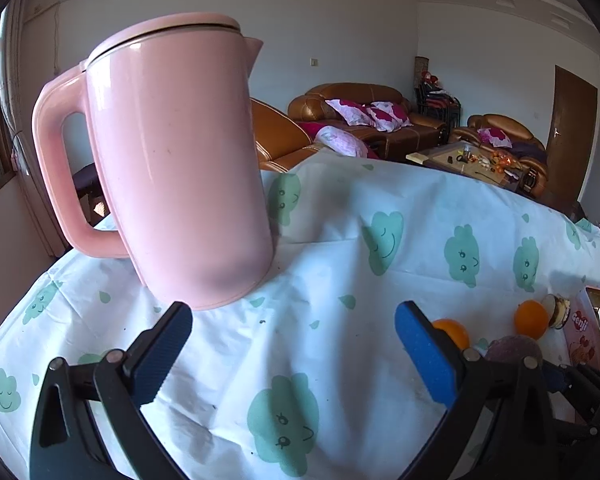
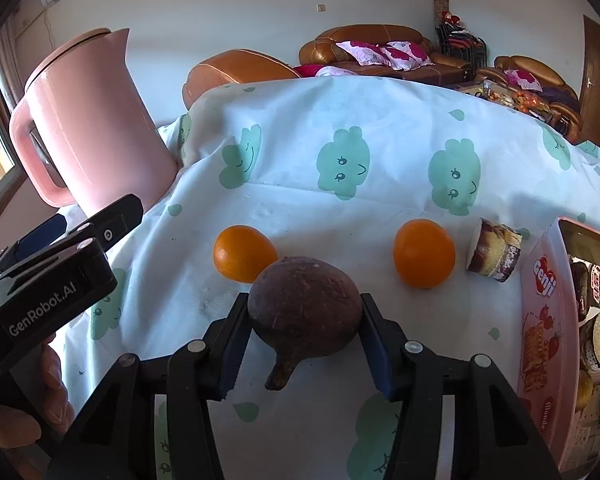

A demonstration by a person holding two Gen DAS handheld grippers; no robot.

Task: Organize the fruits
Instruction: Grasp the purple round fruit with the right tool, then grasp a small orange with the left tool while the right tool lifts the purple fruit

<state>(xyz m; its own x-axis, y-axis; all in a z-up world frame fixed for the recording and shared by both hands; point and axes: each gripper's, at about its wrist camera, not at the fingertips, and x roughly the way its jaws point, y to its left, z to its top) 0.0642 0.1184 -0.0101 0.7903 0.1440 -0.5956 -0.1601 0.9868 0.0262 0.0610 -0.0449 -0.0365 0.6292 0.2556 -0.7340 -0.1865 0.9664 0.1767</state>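
Tablecloth [image 2: 300,200], white with green cloud faces, fills both of my views.

My right gripper [image 2: 304,344] pinches a brown stemmed fruit [image 2: 304,312] at lower centre, two oranges [image 2: 244,254] [image 2: 424,252] just behind it. My left gripper [image 1: 294,356] stands spread over bare cloth, a pink jug [image 1: 172,160] at upper left. A pink box [image 2: 548,320] sits at right; brown sofas [image 1: 364,112] line the far wall.

"GenRobot.AI" in white on the black body of the left gripper [image 2: 66,240], right wrist view. "Genji" logo in red and white on the pink box [image 2: 540,304]; lower on the same side, possibly "Monde", partly cut off.
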